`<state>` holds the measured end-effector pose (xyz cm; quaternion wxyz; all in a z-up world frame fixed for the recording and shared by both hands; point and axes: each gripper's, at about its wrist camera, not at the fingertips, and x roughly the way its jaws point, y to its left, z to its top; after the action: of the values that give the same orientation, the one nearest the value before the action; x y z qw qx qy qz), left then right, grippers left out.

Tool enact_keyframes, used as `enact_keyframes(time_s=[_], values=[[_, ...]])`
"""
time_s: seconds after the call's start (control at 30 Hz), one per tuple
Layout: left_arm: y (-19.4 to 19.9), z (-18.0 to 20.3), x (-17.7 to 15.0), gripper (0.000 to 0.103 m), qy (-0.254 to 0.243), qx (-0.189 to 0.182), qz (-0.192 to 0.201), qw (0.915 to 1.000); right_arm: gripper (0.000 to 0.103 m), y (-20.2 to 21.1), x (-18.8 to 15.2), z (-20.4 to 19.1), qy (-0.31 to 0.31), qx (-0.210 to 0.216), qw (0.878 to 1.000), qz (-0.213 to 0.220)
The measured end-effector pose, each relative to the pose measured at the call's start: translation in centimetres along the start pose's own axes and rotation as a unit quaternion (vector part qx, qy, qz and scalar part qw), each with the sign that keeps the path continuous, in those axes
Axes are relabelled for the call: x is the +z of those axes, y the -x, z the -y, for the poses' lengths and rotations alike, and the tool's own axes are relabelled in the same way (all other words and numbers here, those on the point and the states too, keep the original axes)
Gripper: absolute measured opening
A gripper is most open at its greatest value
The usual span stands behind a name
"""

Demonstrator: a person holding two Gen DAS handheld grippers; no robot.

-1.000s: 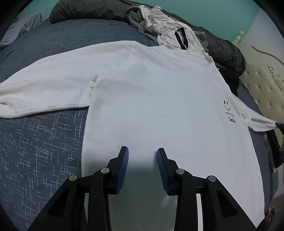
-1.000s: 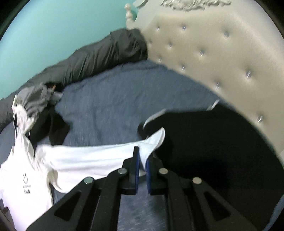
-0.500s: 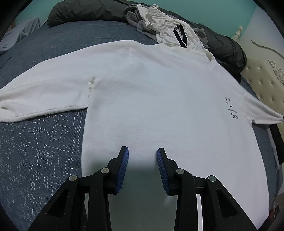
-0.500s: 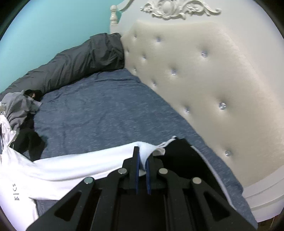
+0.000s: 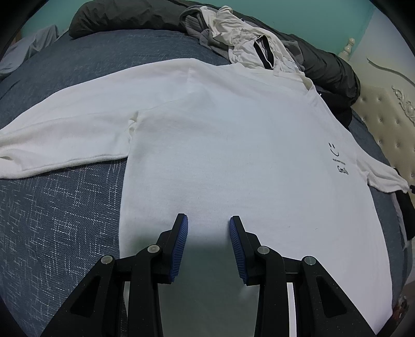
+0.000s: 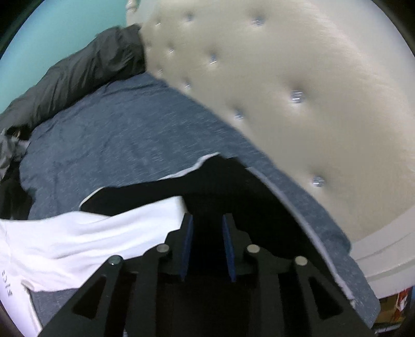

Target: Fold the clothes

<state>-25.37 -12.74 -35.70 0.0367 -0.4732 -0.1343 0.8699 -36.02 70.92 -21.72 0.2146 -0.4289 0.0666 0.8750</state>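
Left wrist view: a white long-sleeved sweatshirt [image 5: 228,145] lies spread flat, front up, across a blue-grey bedspread [image 5: 59,220]. One sleeve [image 5: 64,137] stretches out to the left, the other sleeve reaches to the right edge of the picture. A small black smiley print [image 5: 337,160] with script beneath it sits on the chest at the right. The left tongs [image 5: 208,224] hang over the near hem of the sweatshirt, their blue pads parted with only flat fabric showing in the gap; they are released and grasp nothing. At the far side a heap of crumpled clothes [image 5: 246,39], white and grey, lies against a dark duvet [image 5: 124,18] and touches the sweatshirt's neck. A cream tufted headboard [image 5: 389,124] stands at the right.

Right wrist view: the picture is blurred. The right tongs [image 6: 206,220] have just been opening, and nothing lies between the pads; they are released. The sweatshirt's right sleeve [image 6: 98,233] lies just to the left of the left pad, its cuff end resting on a black garment [image 6: 233,181] that sits on the bedspread beneath the tongs. The headboard fills the upper right, and the dark duvet runs along the far left against a teal wall [image 6: 64,31].
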Motion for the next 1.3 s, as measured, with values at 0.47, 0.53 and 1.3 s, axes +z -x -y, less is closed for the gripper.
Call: enact_keyframes(time_s=[0.47, 0.53, 1.3], values=[[0.0, 0.1, -0.2, 0.037, 0.004, -0.001, 0.000, 1.0000, 0.050, -0.6, -3.6, -1.8, 0.023, 0.118, 0.992, -0.026], [0.0, 0.1, -0.2, 0.037, 0.003, 0.000, -0.001, 1.0000, 0.050, -1.0, -3.5, -1.7, 0.016, 0.123, 0.992, -0.023], [-0.2, 0.3, 0.1, 0.040, 0.002, -0.003, -0.006, 1.0000, 0.003, -1.6, -2.2, 1.5, -0.018, 0.105, 0.990, -0.097]])
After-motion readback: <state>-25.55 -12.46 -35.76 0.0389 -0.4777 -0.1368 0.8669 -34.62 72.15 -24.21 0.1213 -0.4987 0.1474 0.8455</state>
